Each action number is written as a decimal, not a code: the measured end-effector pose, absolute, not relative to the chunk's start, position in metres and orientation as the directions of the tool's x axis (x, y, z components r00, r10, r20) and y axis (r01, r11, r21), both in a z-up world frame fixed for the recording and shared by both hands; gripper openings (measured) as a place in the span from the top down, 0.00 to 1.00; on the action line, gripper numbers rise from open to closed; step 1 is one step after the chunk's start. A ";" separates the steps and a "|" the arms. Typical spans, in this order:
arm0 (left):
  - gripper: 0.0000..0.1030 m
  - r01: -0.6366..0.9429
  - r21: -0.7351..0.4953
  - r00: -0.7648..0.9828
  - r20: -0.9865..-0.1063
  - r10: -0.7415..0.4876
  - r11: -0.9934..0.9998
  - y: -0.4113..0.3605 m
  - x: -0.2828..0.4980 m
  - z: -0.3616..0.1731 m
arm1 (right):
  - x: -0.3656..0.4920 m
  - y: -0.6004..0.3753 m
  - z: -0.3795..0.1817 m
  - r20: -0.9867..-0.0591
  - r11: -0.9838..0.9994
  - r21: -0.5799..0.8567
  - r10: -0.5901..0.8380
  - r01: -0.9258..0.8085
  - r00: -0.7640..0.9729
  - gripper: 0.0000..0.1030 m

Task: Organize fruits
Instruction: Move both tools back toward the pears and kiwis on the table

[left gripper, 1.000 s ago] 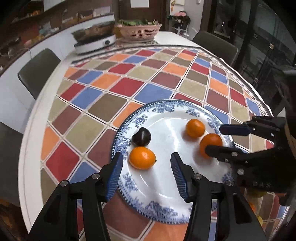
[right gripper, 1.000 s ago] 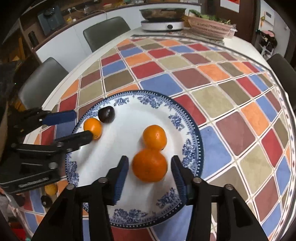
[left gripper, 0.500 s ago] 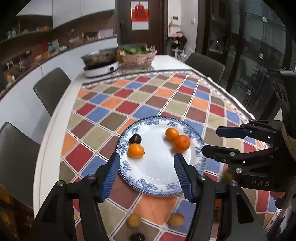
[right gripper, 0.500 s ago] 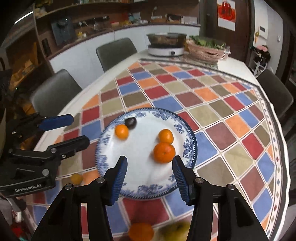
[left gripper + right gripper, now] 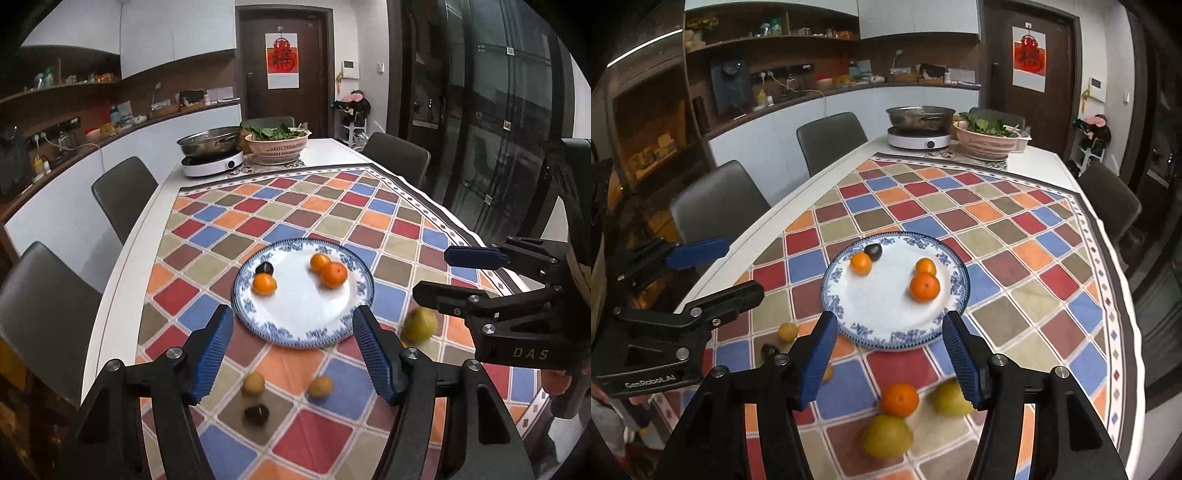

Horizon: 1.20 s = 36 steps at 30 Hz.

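A round white plate with a blue floral rim [image 5: 295,334] sits on the tabletop [image 5: 122,273], which is spread with a cloth of red, blue, orange and olive diamonds [image 5: 321,424]; on the plate lie a small orange [image 5: 264,284] touching a dark plum-like fruit [image 5: 265,268], and well apart from them two oranges [image 5: 924,287] touching each other; on the cloth nearer the cameras lie two small yellow-orange fruits [image 5: 253,383], a dark fruit [image 5: 256,413], a loose orange [image 5: 899,398] and two yellow-green pears [image 5: 885,436]; the left gripper [image 5: 293,352] hangs above the near rim of the plate with its blue-padded jaws wide apart and empty, "GenRobot.AI" printed on its body; the right gripper [image 5: 888,354] is likewise spread and holds nothing, its body lettered "DAS"; at the far end stand a steel pan on a white cooker [image 5: 212,157] and a pink basket of greens [image 5: 277,146]; a red poster with a Chinese character [image 5: 282,61] hangs on the door.
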State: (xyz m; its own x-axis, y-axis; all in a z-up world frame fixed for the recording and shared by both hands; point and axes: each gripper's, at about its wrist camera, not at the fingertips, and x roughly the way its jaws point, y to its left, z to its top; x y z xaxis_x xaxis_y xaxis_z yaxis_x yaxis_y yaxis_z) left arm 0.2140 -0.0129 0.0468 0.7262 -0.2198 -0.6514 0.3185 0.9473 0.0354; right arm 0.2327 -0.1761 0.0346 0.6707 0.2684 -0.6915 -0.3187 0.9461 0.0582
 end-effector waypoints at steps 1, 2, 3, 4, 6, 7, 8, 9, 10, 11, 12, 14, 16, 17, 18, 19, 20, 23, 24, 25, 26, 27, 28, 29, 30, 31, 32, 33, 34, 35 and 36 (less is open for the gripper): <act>0.36 0.318 0.036 0.726 -0.652 -0.218 0.947 -0.013 0.208 0.045 | 0.227 -0.176 0.035 -0.691 0.947 0.053 0.265 -0.318 0.673 0.42; 0.36 0.319 0.037 0.725 -0.653 -0.219 0.947 -0.013 0.204 0.044 | 0.222 -0.175 0.034 -0.693 0.946 0.052 0.265 -0.320 0.670 0.42; 0.36 0.321 0.037 0.722 -0.657 -0.219 0.947 -0.013 0.201 0.043 | 0.217 -0.176 0.033 -0.697 0.945 0.056 0.268 -0.321 0.665 0.42; 0.36 0.320 0.035 0.718 -0.661 -0.218 0.947 -0.013 0.196 0.041 | 0.214 -0.176 0.031 -0.701 0.945 0.062 0.270 -0.322 0.660 0.42; 0.36 0.323 0.029 0.708 -0.671 -0.221 0.946 -0.012 0.190 0.036 | 0.205 -0.176 0.027 -0.711 0.946 0.068 0.269 -0.318 0.649 0.42; 0.36 0.326 0.028 0.703 -0.676 -0.222 0.945 -0.012 0.187 0.035 | 0.202 -0.177 0.025 -0.716 0.947 0.069 0.267 -0.315 0.645 0.42; 0.35 0.331 0.029 0.698 -0.680 -0.224 0.943 -0.013 0.185 0.032 | 0.198 -0.177 0.023 -0.719 0.947 0.070 0.265 -0.313 0.642 0.42; 0.35 0.335 0.035 0.692 -0.687 -0.221 0.942 -0.013 0.182 0.028 | 0.195 -0.178 0.020 -0.724 0.948 0.072 0.263 -0.310 0.638 0.42; 0.35 0.339 0.039 0.686 -0.694 -0.219 0.940 -0.014 0.179 0.025 | 0.192 -0.178 0.017 -0.729 0.949 0.075 0.262 -0.306 0.633 0.42; 0.35 0.344 0.039 0.680 -0.699 -0.220 0.938 -0.014 0.178 0.022 | 0.190 -0.178 0.015 -0.732 0.949 0.077 0.261 -0.304 0.629 0.42; 0.35 0.348 0.036 0.673 -0.706 -0.223 0.937 -0.015 0.176 0.018 | 0.187 -0.178 0.012 -0.737 0.951 0.082 0.260 -0.300 0.624 0.42; 0.35 0.358 0.027 0.654 -0.720 -0.231 0.933 -0.016 0.175 0.010 | 0.184 -0.179 0.006 -0.751 0.953 0.096 0.260 -0.289 0.607 0.42; 0.35 0.363 0.023 0.647 -0.725 -0.234 0.932 -0.015 0.173 0.004 | 0.182 -0.179 -0.001 -0.765 0.955 0.100 0.254 -0.281 0.592 0.42; 0.35 0.364 0.023 0.644 -0.729 -0.234 0.931 -0.015 0.173 0.001 | 0.181 -0.179 -0.006 -0.772 0.956 0.099 0.248 -0.275 0.585 0.42; 0.35 0.368 0.021 0.637 -0.734 -0.236 0.930 -0.015 0.173 -0.004 | 0.181 -0.179 -0.010 -0.778 0.958 0.100 0.244 -0.270 0.578 0.42; 0.35 0.372 0.018 0.631 -0.738 -0.239 0.928 -0.015 0.173 -0.007 | 0.180 -0.179 -0.014 -0.785 0.959 0.101 0.241 -0.266 0.571 0.42; 0.35 0.377 0.015 0.624 -0.743 -0.242 0.926 -0.015 0.173 -0.011 | 0.180 -0.179 -0.019 -0.792 0.960 0.104 0.239 -0.261 0.561 0.42; 0.35 0.387 0.009 0.597 -0.764 -0.243 0.922 -0.017 0.174 -0.024 | 0.180 -0.180 -0.032 -0.814 0.961 0.116 0.238 -0.253 0.531 0.42; 0.35 0.388 0.007 0.587 -0.772 -0.241 0.922 -0.017 0.175 -0.028 | 0.181 -0.180 -0.036 -0.818 0.961 0.120 0.238 -0.249 0.524 0.42; 0.35 0.389 0.002 0.579 -0.779 -0.242 0.921 -0.018 0.175 -0.031 | 0.181 -0.181 -0.040 -0.824 0.962 0.124 0.237 -0.245 0.514 0.42; 0.35 0.388 -0.003 0.569 -0.786 -0.243 0.921 -0.019 0.175 -0.034 | 0.182 -0.182 -0.045 -0.831 0.962 0.133 0.240 -0.240 0.502 0.42; 0.35 0.389 -0.008 0.560 -0.792 -0.243 0.921 -0.020 0.175 -0.038 | 0.183 -0.182 -0.049 -0.836 0.961 0.142 0.245 -0.237 0.491 0.42; 0.35 0.388 -0.010 0.553 -0.798 -0.241 0.922 -0.020 0.176 -0.041 | 0.183 -0.183 -0.053 -0.841 0.960 0.151 0.250 -0.235 0.479 0.42; 0.35 0.385 -0.015 0.544 -0.804 -0.240 0.923 -0.021 0.177 -0.045 | 0.184 -0.183 -0.057 -0.846 0.959 0.159 0.254 -0.233 0.468 0.42; 0.35 0.384 -0.020 0.537 -0.809 -0.240 0.923 -0.020 0.178 -0.048 | 0.185 -0.184 -0.061 -0.850 0.959 0.165 0.257 -0.231 0.459 0.42; 0.35 0.381 -0.023 0.530 -0.814 -0.239 0.924 -0.020 0.179 -0.051 | 0.186 -0.184 -0.065 -0.855 0.959 0.169 0.258 -0.228 0.450 0.42; 0.35 0.380 -0.024 0.523 -0.819 -0.236 0.925 -0.020 0.180 -0.054 | 0.186 -0.184 -0.067 -0.858 0.959 0.170 0.257 -0.226 0.444 0.42; 0.35 0.381 -0.023 0.517 -0.823 -0.234 0.924 -0.021 0.181 -0.057 | 0.186 -0.184 -0.070 -0.861 0.959 0.172 0.257 -0.224 0.440 0.42; 0.35 0.382 -0.022 0.515 -0.825 -0.232 0.924 -0.021 0.182 -0.058 | 0.187 -0.184 -0.073 -0.864 0.960 0.172 0.256 -0.222 0.433 0.42; 0.35 0.383 -0.019 0.512 -0.828 -0.229 0.924 -0.021 0.184 -0.060 | 0.188 -0.184 -0.075 -0.866 0.960 0.172 0.255 -0.222 0.431 0.42; 0.35 0.384 -0.014 0.509 -0.831 -0.225 0.923 -0.022 0.186 -0.062 | 0.188 -0.184 -0.076 -0.867 0.960 0.172 0.254 -0.221 0.429 0.42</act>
